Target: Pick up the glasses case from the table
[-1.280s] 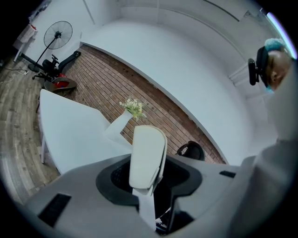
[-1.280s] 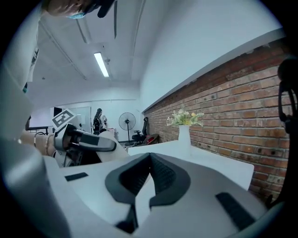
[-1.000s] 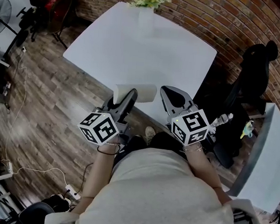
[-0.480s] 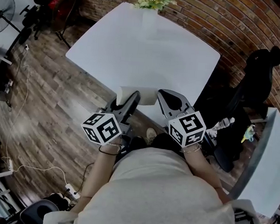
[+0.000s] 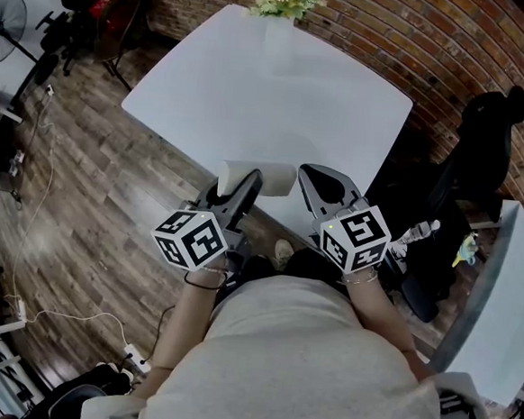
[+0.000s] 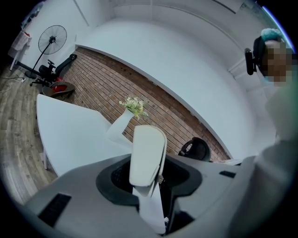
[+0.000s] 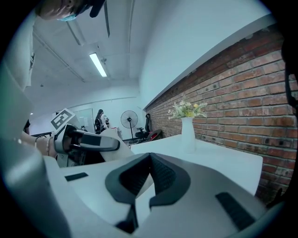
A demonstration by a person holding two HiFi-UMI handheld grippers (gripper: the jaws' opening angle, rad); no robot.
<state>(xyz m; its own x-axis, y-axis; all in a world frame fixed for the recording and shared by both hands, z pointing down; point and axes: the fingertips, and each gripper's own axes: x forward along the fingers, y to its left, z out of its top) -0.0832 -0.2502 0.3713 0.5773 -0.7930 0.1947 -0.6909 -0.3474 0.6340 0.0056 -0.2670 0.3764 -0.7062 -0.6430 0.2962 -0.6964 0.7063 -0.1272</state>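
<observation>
The white glasses case [image 5: 257,178] sits between the jaws of my left gripper [image 5: 243,192], which is shut on it over the near edge of the white table [image 5: 253,95]. In the left gripper view the case [image 6: 148,153] stands up from the dark pads of that gripper [image 6: 149,175], its rounded end pointing away from the camera. My right gripper [image 5: 323,185] is beside it to the right, shut and holding nothing. In the right gripper view its jaws [image 7: 150,179] meet, and the left gripper [image 7: 91,141] shows at the left.
A white vase with flowers [image 5: 282,11] stands at the table's far edge by the brick wall. A black office chair [image 5: 479,149] and a second white table [image 5: 507,305] are at the right. At the left, a fan [image 5: 1,25] and cables are on the wooden floor.
</observation>
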